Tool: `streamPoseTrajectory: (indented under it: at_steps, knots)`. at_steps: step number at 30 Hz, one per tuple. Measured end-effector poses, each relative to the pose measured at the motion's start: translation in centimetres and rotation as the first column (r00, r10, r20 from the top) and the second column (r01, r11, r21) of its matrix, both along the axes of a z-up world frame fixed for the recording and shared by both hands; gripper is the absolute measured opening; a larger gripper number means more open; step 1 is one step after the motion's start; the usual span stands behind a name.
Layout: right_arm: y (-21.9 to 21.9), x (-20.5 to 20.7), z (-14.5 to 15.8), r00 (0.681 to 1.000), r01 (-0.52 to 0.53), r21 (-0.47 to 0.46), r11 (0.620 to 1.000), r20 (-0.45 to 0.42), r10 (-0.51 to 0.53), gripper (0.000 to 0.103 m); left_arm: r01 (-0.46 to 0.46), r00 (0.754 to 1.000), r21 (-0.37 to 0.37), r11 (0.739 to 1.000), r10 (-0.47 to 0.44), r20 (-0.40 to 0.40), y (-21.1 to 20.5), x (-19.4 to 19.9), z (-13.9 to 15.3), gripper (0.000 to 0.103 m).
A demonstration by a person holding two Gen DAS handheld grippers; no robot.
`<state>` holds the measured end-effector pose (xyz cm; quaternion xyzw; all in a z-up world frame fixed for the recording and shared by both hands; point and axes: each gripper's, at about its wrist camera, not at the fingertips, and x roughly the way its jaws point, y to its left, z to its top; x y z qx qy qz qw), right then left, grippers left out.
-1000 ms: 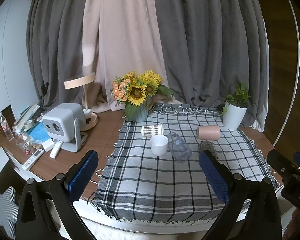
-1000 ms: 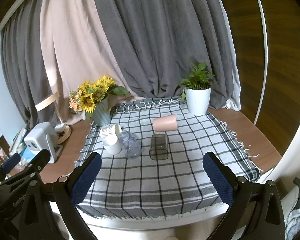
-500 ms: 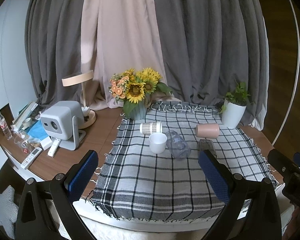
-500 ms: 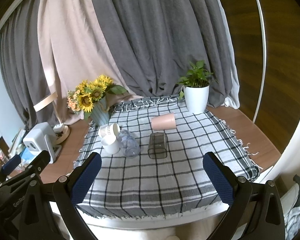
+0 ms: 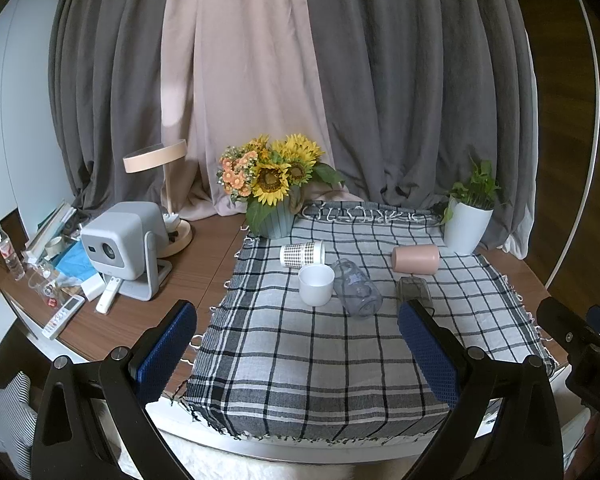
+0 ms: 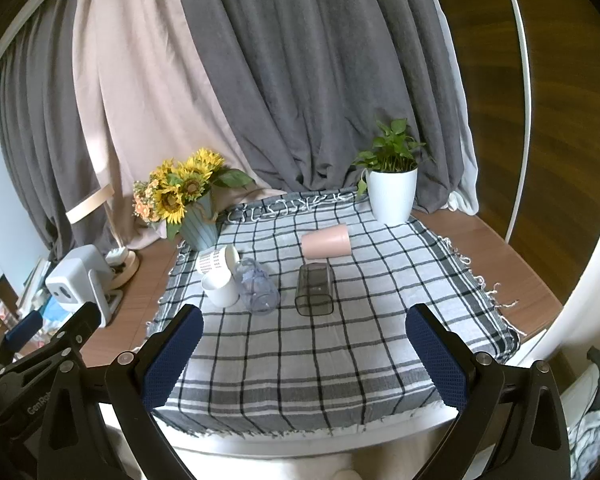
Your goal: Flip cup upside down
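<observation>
Several cups sit on a checked cloth (image 5: 320,360) (image 6: 320,360). A white cup (image 5: 316,284) (image 6: 220,289) stands upright, mouth up. A patterned paper cup (image 5: 302,254) (image 6: 216,260), a clear glass (image 5: 358,293) (image 6: 258,288), a pink cup (image 5: 415,259) (image 6: 326,241) and a dark clear square cup (image 5: 412,290) (image 6: 315,289) lie on their sides. My left gripper (image 5: 296,354) and right gripper (image 6: 300,356) are both open and empty, held above the table's near edge, well short of the cups.
A sunflower vase (image 5: 274,196) (image 6: 188,200) and a white plant pot (image 5: 466,228) (image 6: 392,194) stand at the cloth's back. A projector (image 5: 120,240), lamp (image 5: 160,184) and remotes (image 5: 62,316) sit on the wood table to the left. Curtains hang behind.
Both grippers drew slightly back and up from the table; the scene shifted a little in view. No object moved.
</observation>
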<state>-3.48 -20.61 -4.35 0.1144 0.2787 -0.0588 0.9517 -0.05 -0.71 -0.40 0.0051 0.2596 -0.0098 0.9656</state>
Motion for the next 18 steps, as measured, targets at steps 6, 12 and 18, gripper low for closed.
streamPoseTrajectory:
  at_steps: [6, 12, 18]
  knots:
    - [0.01, 0.04, -0.01, 1.0, -0.002, 0.001, 1.0, -0.003, 0.002, 0.102, -0.001, 1.0, -0.001, 1.0, 0.001, 0.0, 0.04, 0.05, 0.06, 0.103]
    - [0.01, -0.03, -0.12, 1.0, -0.003, -0.001, 1.0, -0.004, 0.003, 0.102, -0.001, 1.0, -0.003, 1.0, 0.001, -0.004, -0.08, 0.05, 0.01, 0.103]
    - [-0.03, -0.02, -0.21, 1.0, -0.003, 0.0, 1.0, -0.005, 0.003, 0.102, 0.001, 1.0, -0.003, 1.0, -0.001, -0.003, -0.02, 0.17, 0.04, 0.103]
